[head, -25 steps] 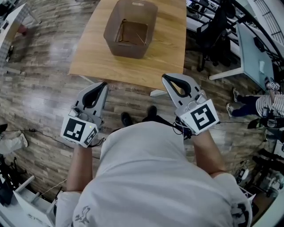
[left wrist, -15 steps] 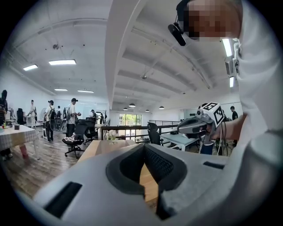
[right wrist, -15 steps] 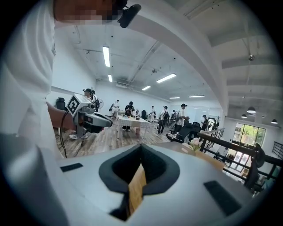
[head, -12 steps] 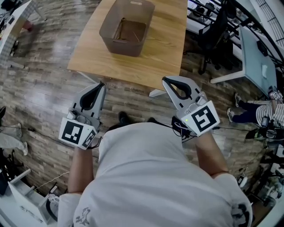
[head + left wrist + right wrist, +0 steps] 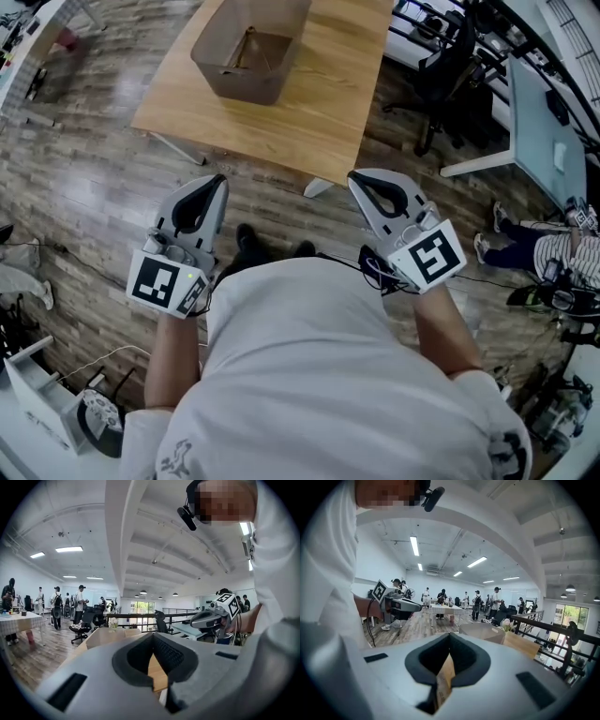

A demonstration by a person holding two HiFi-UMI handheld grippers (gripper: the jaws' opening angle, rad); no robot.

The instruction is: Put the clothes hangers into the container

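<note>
An office chair stands beside the wooden table. The container on it holds hangers. The left gripper and right gripper are pressed together, empty.

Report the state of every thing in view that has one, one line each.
left gripper: shut, nothing held, short of the table.
right gripper: shut, nothing held, short of the table.
container: upright on the table, open top, contents unclear.

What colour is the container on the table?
The container is a plain, translucent greyish brown with no pattern. It shows best in the head view.
</note>
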